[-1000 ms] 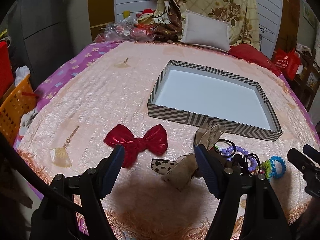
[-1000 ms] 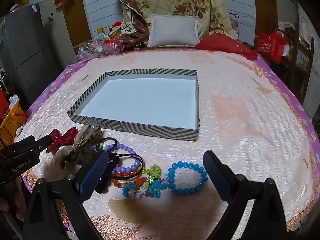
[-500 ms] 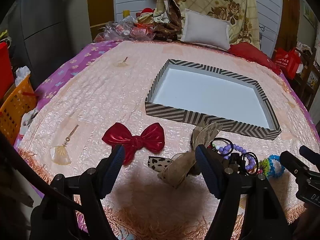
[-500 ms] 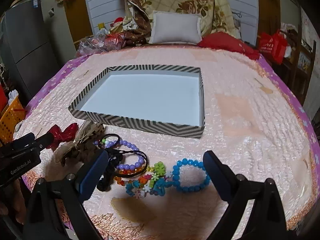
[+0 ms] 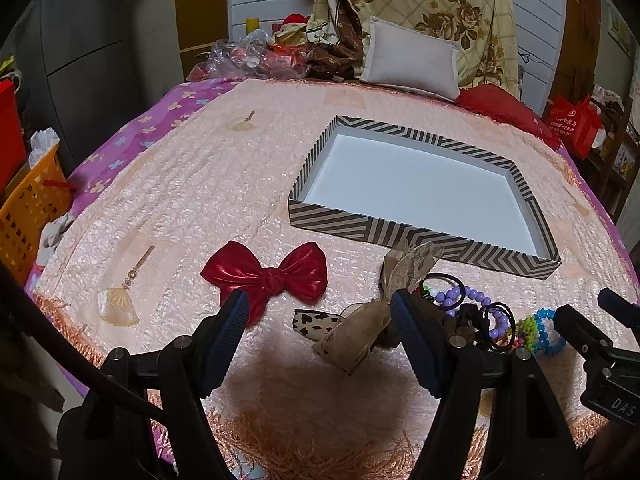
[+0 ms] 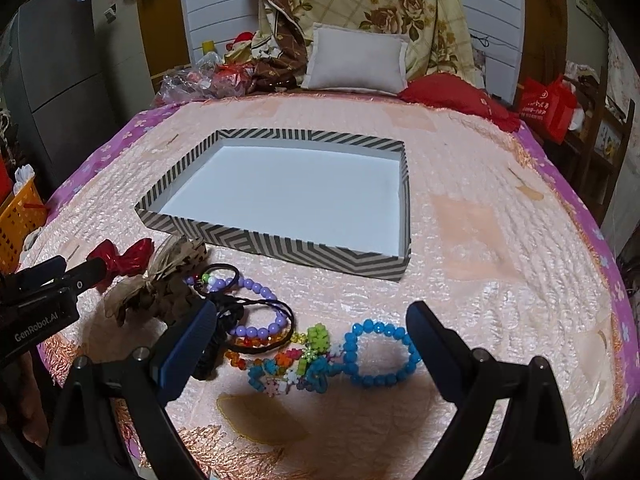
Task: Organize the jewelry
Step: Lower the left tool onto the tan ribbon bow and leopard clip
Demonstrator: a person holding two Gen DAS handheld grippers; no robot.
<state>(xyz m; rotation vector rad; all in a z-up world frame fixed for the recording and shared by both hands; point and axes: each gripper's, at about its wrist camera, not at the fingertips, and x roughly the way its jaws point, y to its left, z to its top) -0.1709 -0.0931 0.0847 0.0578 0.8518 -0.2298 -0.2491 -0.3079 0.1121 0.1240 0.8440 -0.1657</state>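
Observation:
A striped box [image 5: 416,240] with a white inside lies empty on the pink bedspread; it also shows in the right wrist view [image 6: 304,248]. In front of it lie a red bow [image 5: 272,276], a tan ribbon bow [image 5: 384,304], a leopard-print clip [image 5: 310,320], purple bead bracelets with black hair ties [image 6: 256,312], a multicoloured bead piece [image 6: 296,364] and a blue bead bracelet [image 6: 380,354]. My left gripper [image 5: 320,312] is open above the red bow and tan bow. My right gripper [image 6: 312,326] is open above the bead pile.
A grey pillow [image 6: 356,60] and red cushion [image 6: 452,96] lie at the bed's far end with a floral quilt behind. An orange basket [image 5: 28,212] stands left of the bed. A red bag [image 6: 548,104] sits at the right.
Both grippers have drawn back and risen slightly, so the box and jewelry sit a little farther off. Both stay open. Nothing on the bed has moved.

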